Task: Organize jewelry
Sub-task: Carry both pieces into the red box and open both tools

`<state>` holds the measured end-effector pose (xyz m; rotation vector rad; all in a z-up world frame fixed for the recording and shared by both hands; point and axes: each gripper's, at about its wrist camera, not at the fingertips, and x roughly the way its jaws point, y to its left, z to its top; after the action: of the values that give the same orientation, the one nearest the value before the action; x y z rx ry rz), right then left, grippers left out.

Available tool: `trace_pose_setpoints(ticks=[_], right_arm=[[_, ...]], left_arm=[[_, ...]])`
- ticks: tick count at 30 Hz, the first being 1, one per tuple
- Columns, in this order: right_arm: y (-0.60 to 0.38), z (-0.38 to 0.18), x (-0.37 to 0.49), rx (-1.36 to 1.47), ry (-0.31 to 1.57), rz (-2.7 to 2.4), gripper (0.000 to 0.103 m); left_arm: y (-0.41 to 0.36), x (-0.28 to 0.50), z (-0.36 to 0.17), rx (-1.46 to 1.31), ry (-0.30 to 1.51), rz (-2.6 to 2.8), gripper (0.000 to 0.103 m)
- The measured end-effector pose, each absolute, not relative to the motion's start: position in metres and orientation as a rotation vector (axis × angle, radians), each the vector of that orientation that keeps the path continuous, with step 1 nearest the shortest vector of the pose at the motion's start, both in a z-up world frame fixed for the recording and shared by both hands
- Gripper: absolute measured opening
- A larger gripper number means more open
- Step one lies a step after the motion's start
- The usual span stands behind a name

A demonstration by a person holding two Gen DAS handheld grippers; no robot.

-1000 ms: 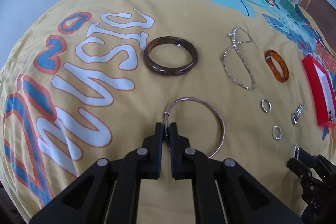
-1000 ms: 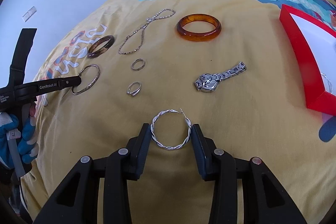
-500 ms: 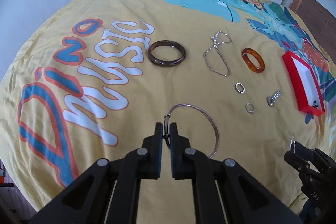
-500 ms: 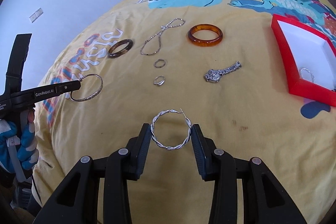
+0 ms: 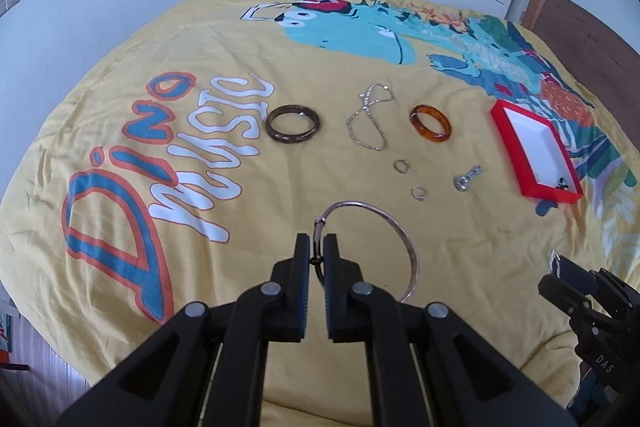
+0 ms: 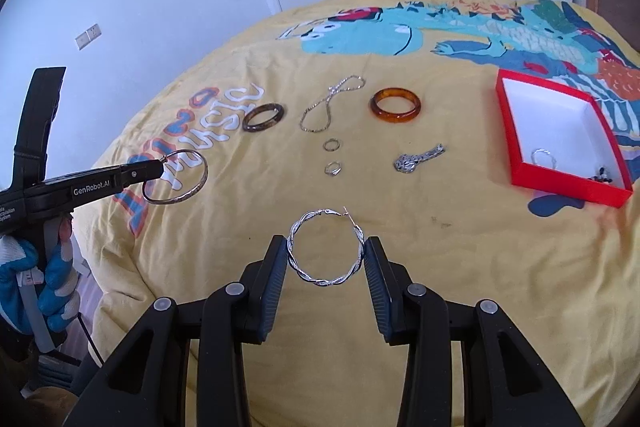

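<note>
Above a yellow bedspread (image 5: 120, 107) printed with a dinosaur, my left tool (image 5: 316, 259) pinches the thin silver bangle (image 5: 400, 239) at its clasp, its fingers nearly touching, the ring hanging clear of the cloth to the right of the tips. My right tool (image 6: 326, 255) grips the twisted hoop (image 6: 326, 281) across its width, one pad on each side, the hoop upright between them and off the bed.

Beyond the left tool lie the dark bangle (image 5: 293, 123), the chain (image 5: 368, 125) and the amber bangle (image 5: 431, 124) in a row, with two small rings (image 5: 401, 165) (image 5: 419, 192) and the watch (image 5: 467, 178) nearer me. The red box (image 5: 516, 147) sits far right of them on the bed; seen past my right tool, it (image 6: 568, 183) holds a silver hoop (image 6: 543, 157) and a small dark piece (image 6: 604, 173) near its front wall.

My gloved left hand (image 6: 48, 275) shows at the left edge of the right tool's view.
</note>
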<state>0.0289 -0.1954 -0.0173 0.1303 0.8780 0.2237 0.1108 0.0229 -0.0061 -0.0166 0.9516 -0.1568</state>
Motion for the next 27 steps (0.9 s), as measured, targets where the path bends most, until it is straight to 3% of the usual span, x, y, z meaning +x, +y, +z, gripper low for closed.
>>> trace_pose_setpoints(ticks=[13,27], right_arm=[[-0.274,0.001,0.007,0.199,0.809,0.099,0.039],[-0.438,-0.006,0.096,0.225,0.795,-0.109,0.039]], left_arm=[[-0.054,0.097,0.019,0.044,0.942,-0.301,0.006],[-0.268,0.192,0.008,0.182,0.955,-0.539,0.006]])
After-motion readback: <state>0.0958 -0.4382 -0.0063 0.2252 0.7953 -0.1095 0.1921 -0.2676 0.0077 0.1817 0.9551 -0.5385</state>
